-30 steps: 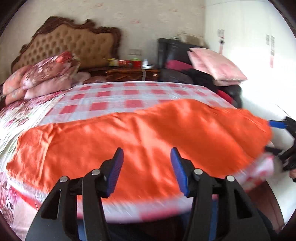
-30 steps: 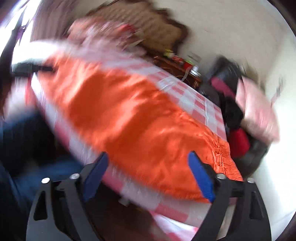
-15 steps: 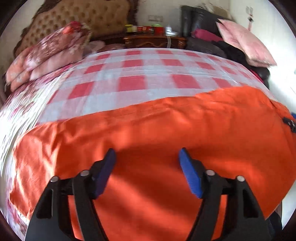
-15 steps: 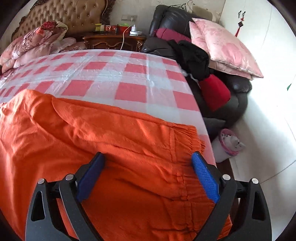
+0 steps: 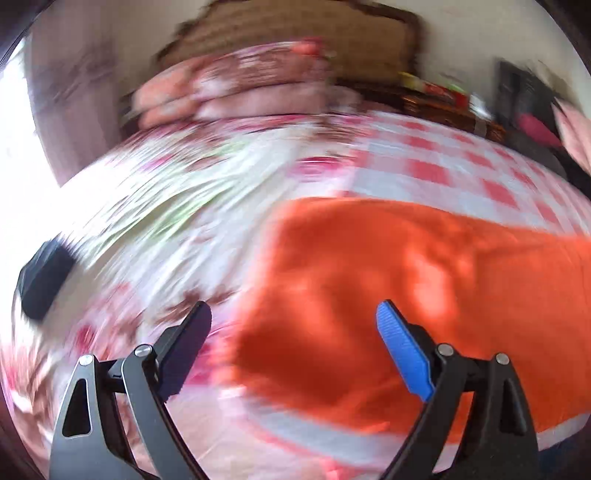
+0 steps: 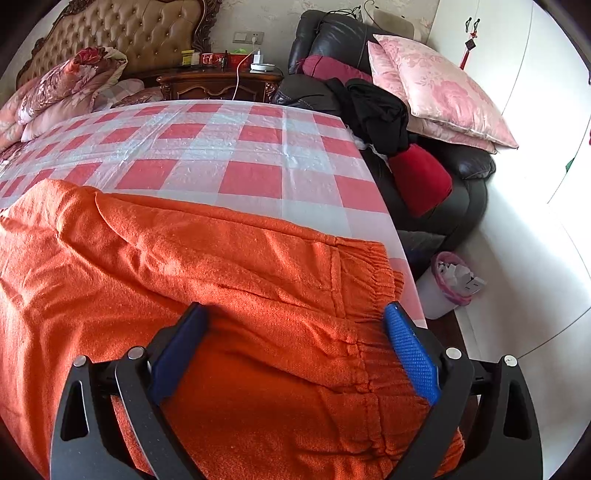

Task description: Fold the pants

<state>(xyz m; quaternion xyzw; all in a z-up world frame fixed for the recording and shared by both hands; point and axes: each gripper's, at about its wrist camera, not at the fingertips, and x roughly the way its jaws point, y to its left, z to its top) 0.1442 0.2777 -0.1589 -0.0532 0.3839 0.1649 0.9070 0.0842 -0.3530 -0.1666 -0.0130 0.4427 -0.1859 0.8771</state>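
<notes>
Orange knit pants (image 6: 207, 273) lie flat across the near side of the bed on a red and white checked sheet (image 6: 236, 147). Their gathered waistband (image 6: 369, 280) is at the bed's right edge. My right gripper (image 6: 295, 325) hovers over the waistband end with its jaws wide and nothing pinched. The left wrist view is blurred by motion. There the leg-cuff end of the pants (image 5: 332, 295) lies below my left gripper (image 5: 291, 317), whose jaws are opening wide with no cloth clamped between them.
Folded floral quilts (image 6: 70, 88) are stacked by the tufted headboard (image 6: 136, 33). A wooden nightstand (image 6: 218, 81) and a black sofa with pink pillows (image 6: 436, 92) and dark clothes stand right of the bed. A small bin (image 6: 450, 284) sits on the floor. A dark object (image 5: 44, 280) lies left.
My left gripper has swung left along the pants to the leg end and its jaws have spread wider. My right gripper settled over the waistband and has held still for the last half second.
</notes>
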